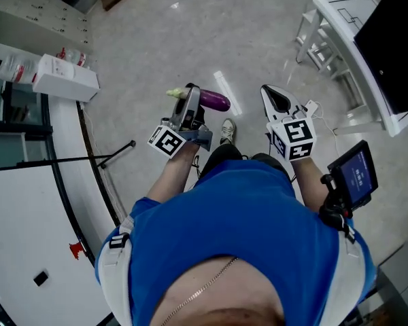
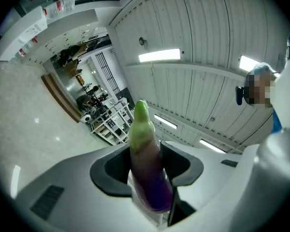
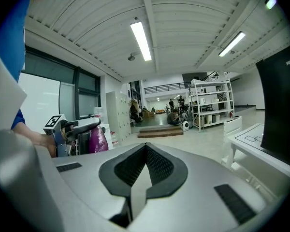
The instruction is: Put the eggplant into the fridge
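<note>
The eggplant (image 1: 211, 99) is purple with a pale green stem end, and my left gripper (image 1: 190, 100) is shut on it, carrying it above the floor in front of the person. In the left gripper view the eggplant (image 2: 147, 163) stands up between the two dark pads, green tip uppermost. My right gripper (image 1: 277, 100) is beside it on the right, shut and holding nothing; its pads (image 3: 152, 166) meet with no gap. From the right gripper view, the left gripper (image 3: 75, 129) with the purple eggplant (image 3: 97, 140) shows at the left. I see no fridge that I can identify.
A white counter (image 1: 61, 148) curves along the left with a white box (image 1: 64, 77) on it. A white table (image 1: 357, 39) with a black screen (image 1: 401, 39) stands at the right. A small display (image 1: 355, 173) is strapped at the person's right arm. Shelving (image 3: 210, 103) and lockers (image 3: 117, 112) stand far off.
</note>
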Tool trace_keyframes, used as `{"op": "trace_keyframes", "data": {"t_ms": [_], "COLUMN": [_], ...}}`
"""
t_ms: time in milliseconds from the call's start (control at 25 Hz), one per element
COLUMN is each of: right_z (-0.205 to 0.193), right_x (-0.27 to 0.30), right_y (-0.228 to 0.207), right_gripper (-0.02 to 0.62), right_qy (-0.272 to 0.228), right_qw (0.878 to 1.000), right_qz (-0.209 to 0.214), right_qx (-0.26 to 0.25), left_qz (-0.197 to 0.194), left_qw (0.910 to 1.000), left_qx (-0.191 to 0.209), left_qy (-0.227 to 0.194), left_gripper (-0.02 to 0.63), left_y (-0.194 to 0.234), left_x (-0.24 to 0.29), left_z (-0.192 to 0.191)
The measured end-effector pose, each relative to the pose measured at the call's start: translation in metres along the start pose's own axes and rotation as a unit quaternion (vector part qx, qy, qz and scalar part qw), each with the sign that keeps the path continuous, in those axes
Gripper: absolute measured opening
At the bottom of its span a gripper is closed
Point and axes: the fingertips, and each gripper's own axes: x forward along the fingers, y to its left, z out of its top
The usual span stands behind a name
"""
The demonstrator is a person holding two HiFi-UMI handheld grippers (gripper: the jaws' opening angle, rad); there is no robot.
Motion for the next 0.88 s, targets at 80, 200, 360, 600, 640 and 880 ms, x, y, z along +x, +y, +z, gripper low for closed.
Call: {"op": "trace_keyframes", "data": {"t_ms": [80,200,360,600,640,880], "right_z": [0.002,0.004,0.016,0.035,0.037,0.046], "right_x": [0.010,0.021,0.039,0.068,0.071,0.085], "right_y": [-0.017,-0.044,-0.070,-0.103,-0.107,-0.134], "right_gripper": [0.002,0.002,0.002,0.002,0.002,0.002], "right_qy": [-0.004,-0.003,-0.003,-0.008,-0.007,-0.007], "right_qw": [1.000,0.998,0.993,0.982,0.979,0.961], "right_qz": [-0.019,-0.064,-0.117,-0.189,-0.202,-0.275], "right_qx": [0.003,0.012,0.018,0.030,0.032,0.043], "left_qz": [-0.015,-0.044,-0.085,-0.129,-0.136,-0.177], "left_qw": [0.9998,0.9979,0.9927,0.9818,0.9795,0.9642], "left_qx": [-0.004,-0.023,-0.038,-0.054,-0.058,-0.082], "left_qy": [0.012,0.043,0.077,0.128,0.137,0.179], "left_gripper": [0.191,0.190,0.190,0.190,0.190,0.190], "left_y": [0.011,0.026,0.040,0.067,0.071,0.090], "left_x": [0.026,0.067,0.118,0.184,0.193,0.238], "left_z": [-0.003,-0.009,-0.003,0.005,0.007,0.004]}}
